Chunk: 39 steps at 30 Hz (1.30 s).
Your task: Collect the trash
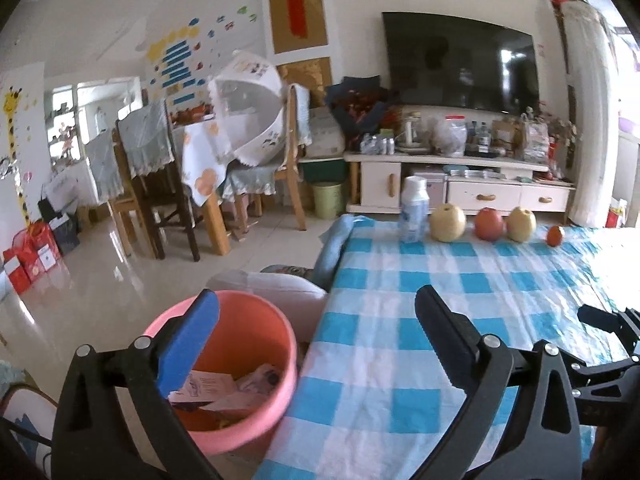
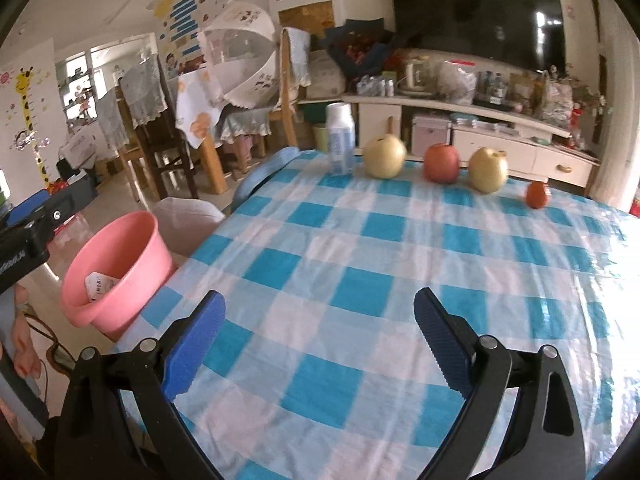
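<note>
The pink bin [image 1: 224, 368] stands on the floor just beside the table [image 1: 440, 340], at about 8 o'clock in the left wrist view, and it already holds crumpled papers [image 1: 224, 392]; their print is too small to read. I judge that a drop is finished. Both hand-held grippers, left [image 1: 316, 344] and right [image 2: 316, 344], have the jaws wide apart with nothing between. At 12 o'clock stands a white bottle [image 2: 340, 140], label unreadable, beside 4 fruits [image 2: 442, 162]. The next move probably calls for choosing the bottle, if it is trash.

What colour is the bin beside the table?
Pink; the bin shows best in the left wrist view.
</note>
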### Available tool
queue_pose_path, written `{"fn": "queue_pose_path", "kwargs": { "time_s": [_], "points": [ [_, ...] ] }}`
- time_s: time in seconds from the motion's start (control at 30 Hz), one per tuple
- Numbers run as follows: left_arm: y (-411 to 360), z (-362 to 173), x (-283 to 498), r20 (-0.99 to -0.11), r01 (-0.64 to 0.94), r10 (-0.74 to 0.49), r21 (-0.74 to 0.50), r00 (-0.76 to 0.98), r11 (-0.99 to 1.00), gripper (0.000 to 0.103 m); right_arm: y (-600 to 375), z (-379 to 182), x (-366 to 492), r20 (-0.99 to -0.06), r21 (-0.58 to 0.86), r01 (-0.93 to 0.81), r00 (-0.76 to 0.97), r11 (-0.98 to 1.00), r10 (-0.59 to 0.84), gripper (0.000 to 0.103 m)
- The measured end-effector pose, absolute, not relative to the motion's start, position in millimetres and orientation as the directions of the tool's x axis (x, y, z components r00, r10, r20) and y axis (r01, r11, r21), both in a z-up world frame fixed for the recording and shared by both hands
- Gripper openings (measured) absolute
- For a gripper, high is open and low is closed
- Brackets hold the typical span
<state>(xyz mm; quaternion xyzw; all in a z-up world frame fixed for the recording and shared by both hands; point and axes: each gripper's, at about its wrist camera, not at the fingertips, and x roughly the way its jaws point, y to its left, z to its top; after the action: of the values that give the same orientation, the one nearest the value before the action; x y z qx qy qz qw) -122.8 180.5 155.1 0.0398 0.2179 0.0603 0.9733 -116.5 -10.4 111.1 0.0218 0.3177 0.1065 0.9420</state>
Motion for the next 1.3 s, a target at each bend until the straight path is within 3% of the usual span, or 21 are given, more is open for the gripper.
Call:
{"fn": "queue_pose_path", "kwargs": {
  "time_s": [0.77, 1.3],
  "points": [
    [62, 189, -199, -0.374, 0.108, -0.075, 0.068, 0.924, 0.992, 0.099, -105, 161, -225, -0.465, -0.017, 0.014, 0.885, 1.000, -0.021, 0.094],
    [31, 211, -249, -0.328, 0.126, -0.088, 0.095, 0.940, 0.987, 0.099, -127, 190, -286, -0.369, -0.062, 0.090, 0.923, 0.994, -0.107, 0.094]
  ]
}}
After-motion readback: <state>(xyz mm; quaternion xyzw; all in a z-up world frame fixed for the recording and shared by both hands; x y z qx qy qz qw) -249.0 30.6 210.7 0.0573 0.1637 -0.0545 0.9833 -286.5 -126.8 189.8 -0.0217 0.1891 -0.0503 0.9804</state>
